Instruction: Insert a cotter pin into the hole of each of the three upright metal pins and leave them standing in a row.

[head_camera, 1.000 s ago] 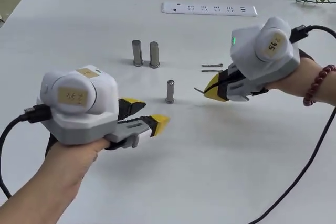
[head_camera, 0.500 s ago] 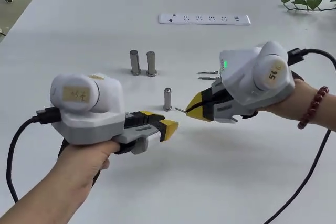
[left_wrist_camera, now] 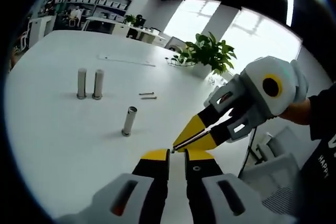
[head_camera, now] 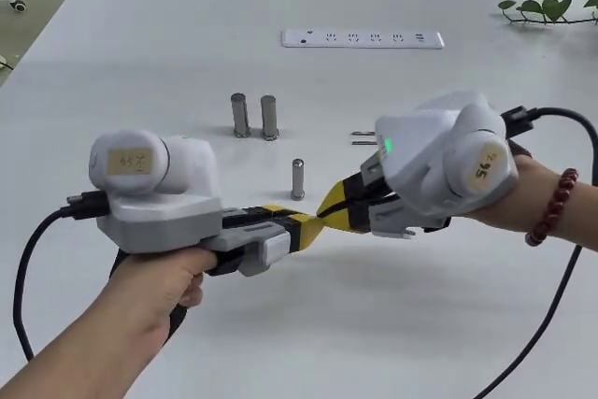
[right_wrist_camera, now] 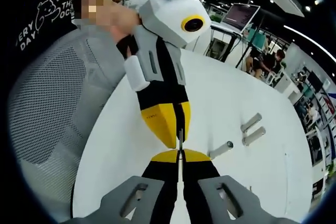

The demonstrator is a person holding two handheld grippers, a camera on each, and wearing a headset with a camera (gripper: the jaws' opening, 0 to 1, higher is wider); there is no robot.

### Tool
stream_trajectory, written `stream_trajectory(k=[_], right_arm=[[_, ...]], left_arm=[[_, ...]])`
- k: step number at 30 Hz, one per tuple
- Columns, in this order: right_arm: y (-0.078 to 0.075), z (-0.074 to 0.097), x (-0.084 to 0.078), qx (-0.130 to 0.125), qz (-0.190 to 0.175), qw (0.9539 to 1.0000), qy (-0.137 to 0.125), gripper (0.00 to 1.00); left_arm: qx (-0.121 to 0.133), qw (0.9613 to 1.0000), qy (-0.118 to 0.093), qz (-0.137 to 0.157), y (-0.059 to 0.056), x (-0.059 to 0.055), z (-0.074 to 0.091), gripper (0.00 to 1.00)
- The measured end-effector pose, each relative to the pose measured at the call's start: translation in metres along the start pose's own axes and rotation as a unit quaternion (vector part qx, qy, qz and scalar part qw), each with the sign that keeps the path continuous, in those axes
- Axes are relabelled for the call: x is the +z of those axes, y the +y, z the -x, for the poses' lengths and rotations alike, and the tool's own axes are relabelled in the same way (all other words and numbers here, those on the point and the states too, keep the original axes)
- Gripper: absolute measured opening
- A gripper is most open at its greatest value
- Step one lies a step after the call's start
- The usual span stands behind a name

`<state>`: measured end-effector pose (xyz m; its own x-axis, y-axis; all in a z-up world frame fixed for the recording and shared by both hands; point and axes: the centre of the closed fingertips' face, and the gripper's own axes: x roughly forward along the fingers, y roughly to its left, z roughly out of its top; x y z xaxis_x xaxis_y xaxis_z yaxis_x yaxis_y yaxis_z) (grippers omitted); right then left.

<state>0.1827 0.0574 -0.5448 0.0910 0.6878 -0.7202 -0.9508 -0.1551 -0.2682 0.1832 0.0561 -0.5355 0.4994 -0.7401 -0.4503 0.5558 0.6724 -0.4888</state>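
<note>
- While the right gripper [head_camera: 330, 213] meets the left gripper [head_camera: 301, 222] tip to tip above the counter [head_camera: 420, 315], a cotter pin [left_wrist_camera: 190, 141] bridges the two, its free end at the mouth of the left jaws.
- Right gripper: jaws pressed together on the cotter pin, which juts straight ahead from between its tips.
- Left gripper: jaws drawn to a narrow slit. The cotter pin's end sits at that slit, but whether it is pinched or merely touching cannot be told.
- Step in hand, by the look of it: trueing up or passing the cotter pin between grippers before it goes into a hole.
- To do it well, both grippers should stay on one line so the thin wire is not levered or bent. One grip should be firm before the other slackens, and enough length should be left ahead of the holding jaws to pass through a hole.
- One metal pin [head_camera: 298, 178] stands upright just beyond the meeting tips, ahead and left of the left gripper. Two more metal pins [head_camera: 269, 117] stand side by side farther ahead.
- Two spare cotter pins [head_camera: 364, 142] lie flat beyond the right gripper.
</note>
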Motion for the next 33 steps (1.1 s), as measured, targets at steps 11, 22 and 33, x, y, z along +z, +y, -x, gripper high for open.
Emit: stream_trajectory(k=[11,22,33], right_arm=[[0.0062,-0.0004,0.0027,0.0,0.018,0.9998,0.001,0.0],[0.0076,0.0004,0.0045,-0.002,0.027,0.9996,0.002,0.0],[0.0055,-0.0015,0.007,-0.001,-0.007,0.9999,-0.008,0.0]], left_arm=[[-0.004,0.9997,-0.001,0.025,-0.0014,-0.0027,-0.0007,0.03],[-0.011,0.9996,-0.006,0.027,-0.0037,-0.0018,-0.0004,0.0],[-0.019,0.999,-0.016,-0.037,-0.0042,0.0009,0.005,0.0]])
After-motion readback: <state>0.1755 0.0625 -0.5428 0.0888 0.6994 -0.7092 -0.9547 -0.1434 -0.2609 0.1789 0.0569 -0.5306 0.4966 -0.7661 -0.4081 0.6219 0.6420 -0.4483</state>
